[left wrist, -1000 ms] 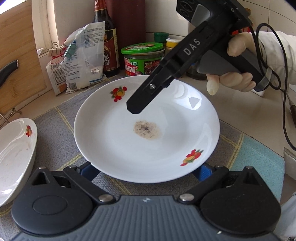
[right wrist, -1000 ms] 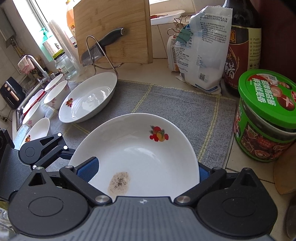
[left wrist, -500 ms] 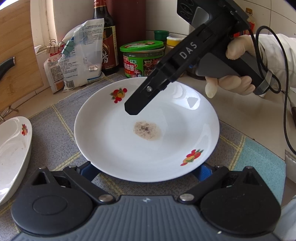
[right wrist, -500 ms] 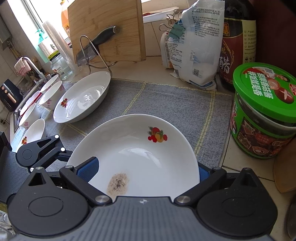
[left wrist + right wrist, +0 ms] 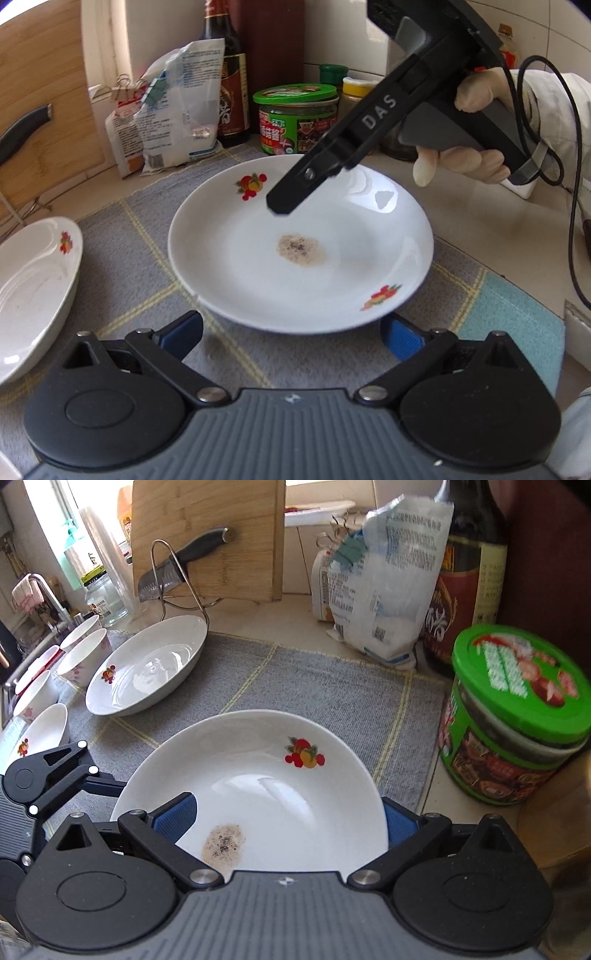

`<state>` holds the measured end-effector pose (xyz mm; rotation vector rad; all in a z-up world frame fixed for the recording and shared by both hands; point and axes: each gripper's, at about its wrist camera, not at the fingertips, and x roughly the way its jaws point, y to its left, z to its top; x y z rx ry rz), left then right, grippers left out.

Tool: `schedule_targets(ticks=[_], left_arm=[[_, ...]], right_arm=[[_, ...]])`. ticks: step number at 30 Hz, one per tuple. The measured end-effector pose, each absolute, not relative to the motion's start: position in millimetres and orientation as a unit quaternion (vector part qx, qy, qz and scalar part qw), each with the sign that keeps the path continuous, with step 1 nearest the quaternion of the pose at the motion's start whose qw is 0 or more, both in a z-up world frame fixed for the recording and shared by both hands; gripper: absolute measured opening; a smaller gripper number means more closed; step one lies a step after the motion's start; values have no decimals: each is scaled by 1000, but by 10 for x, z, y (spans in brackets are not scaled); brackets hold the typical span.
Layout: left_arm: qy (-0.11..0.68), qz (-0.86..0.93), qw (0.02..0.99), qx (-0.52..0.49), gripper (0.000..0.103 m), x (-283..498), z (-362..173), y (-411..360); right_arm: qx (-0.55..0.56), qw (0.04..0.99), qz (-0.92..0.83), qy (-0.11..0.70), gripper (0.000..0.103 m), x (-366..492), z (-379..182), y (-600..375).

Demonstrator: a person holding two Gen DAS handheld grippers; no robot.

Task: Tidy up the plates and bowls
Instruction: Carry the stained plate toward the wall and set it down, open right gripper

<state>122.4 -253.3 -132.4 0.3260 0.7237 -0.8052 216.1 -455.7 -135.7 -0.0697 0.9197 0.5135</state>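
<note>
A white plate [image 5: 303, 258] with fruit prints and a speckled food stain lies on the grey mat; it also shows in the right wrist view [image 5: 258, 786]. My left gripper [image 5: 291, 334] is open, its blue pads apart at the plate's near rim. My right gripper [image 5: 288, 818] is open over the plate, one finger inside the rim; its finger [image 5: 295, 192] hangs above the plate in the left wrist view. A second white plate [image 5: 147, 664] sits to the left, also in the left wrist view [image 5: 33, 291].
Several small white bowls [image 5: 40, 694] line the left mat edge near a sink tap. A cutting board [image 5: 207, 535] and knife stand at the back. A green-lidded jar [image 5: 517, 716], a soy bottle [image 5: 465, 572] and a white bag [image 5: 380, 587] crowd the right back.
The left gripper has drawn back from the plate, which now looks smaller and farther. The right gripper stays over the plate, shifted slightly.
</note>
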Motion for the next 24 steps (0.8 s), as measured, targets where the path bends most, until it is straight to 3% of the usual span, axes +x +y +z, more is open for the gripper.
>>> schedule_targets(ticks=[13,24], left_arm=[[315,-286,900,90,102,804,-771,-1819],[306,-228,920,86,102,481,-586,-1107]], right_arm=[[-57,903,225,361,103,1641,-954,-4094],[-59,904,228,357,103,1286,-867,-3327]])
